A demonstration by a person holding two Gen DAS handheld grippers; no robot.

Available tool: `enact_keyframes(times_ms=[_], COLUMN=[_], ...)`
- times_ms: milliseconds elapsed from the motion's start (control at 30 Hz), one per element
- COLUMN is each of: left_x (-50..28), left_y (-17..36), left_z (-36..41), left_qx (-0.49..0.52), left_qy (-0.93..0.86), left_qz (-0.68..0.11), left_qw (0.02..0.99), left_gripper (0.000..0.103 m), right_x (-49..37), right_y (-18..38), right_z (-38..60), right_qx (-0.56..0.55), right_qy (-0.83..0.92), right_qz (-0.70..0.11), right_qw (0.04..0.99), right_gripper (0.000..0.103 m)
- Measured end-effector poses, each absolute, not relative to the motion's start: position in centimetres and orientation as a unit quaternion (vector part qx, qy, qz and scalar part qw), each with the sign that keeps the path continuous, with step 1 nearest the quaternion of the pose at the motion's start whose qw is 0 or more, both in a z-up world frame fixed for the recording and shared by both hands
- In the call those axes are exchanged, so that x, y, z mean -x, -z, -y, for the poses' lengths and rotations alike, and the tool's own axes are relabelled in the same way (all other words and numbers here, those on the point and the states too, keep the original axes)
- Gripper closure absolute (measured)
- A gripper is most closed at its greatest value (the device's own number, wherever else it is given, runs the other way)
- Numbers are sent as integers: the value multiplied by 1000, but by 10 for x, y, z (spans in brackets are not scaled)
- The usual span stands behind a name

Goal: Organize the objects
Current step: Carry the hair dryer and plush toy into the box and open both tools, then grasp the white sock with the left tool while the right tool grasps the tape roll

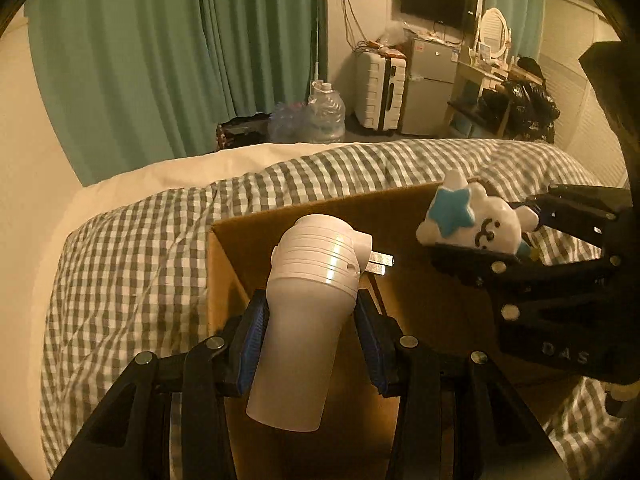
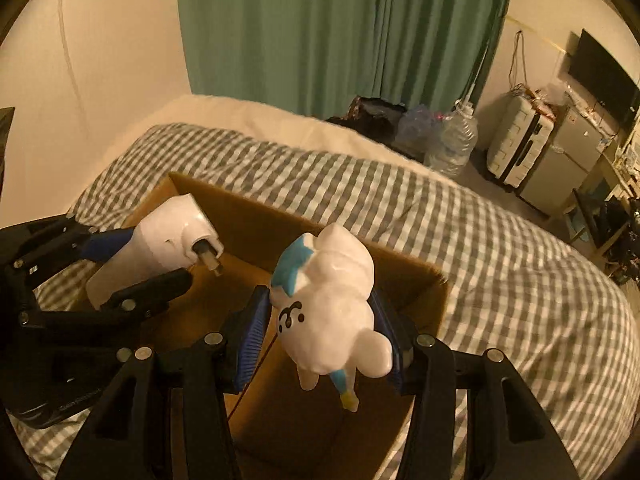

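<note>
My left gripper (image 1: 310, 320) is shut on a white plug-in device (image 1: 308, 304) with metal prongs, held over the open cardboard box (image 1: 248, 236). The device also shows in the right wrist view (image 2: 160, 244), with the left gripper (image 2: 136, 268) around it. My right gripper (image 2: 320, 332) is shut on a white figurine with a blue star (image 2: 332, 300), held above the box (image 2: 400, 264). The figurine also shows in the left wrist view (image 1: 476, 220), held by the right gripper (image 1: 500, 236).
The box sits on a bed with a grey checked duvet (image 1: 132, 264). Green curtains (image 1: 160, 60) hang behind. A water jug (image 1: 326, 112), a white suitcase (image 1: 380, 92), a small fridge (image 1: 430, 88) and a cluttered desk (image 1: 496, 92) stand beyond the bed.
</note>
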State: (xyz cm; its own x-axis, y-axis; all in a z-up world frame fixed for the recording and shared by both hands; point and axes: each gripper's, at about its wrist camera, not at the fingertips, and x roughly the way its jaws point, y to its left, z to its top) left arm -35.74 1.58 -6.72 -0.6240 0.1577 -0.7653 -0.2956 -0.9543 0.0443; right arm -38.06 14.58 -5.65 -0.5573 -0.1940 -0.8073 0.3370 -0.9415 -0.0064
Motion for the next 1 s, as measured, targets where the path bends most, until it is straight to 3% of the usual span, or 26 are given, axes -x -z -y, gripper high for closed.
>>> enact_keyframes(times_ms=[133,200,267,533,733,1000], left_x=[357,350,340,296,246,181], left_y=[75,69,57,-11,-51,-15], left_z=[-19,-17,-14,-5,10,31], left_qx=[434,431,418,369,339,342], left_qy=[-889,-891,-897,-920,-933,-937], left_qz=[-66,-51,-50,-70,-60,-43], left_qw=[129,135,137,113,103,59], left_gripper=[53,39,19,13,7,6], right_x=[375,367,353,296,225,162], right_y=[59,50,31,-44,-82,-52], right_z=[-154,-159,-167,-185,-180,-170], right_qx=[-454,-444,-426,-368,-339,-332], right_qy=[874,881,891,921,931,935], right_qz=[-51,-45,-31,-24,-56,-86], right_qw=[165,155,153,128,127,91], right_gripper=[49,34,31,29,22,21])
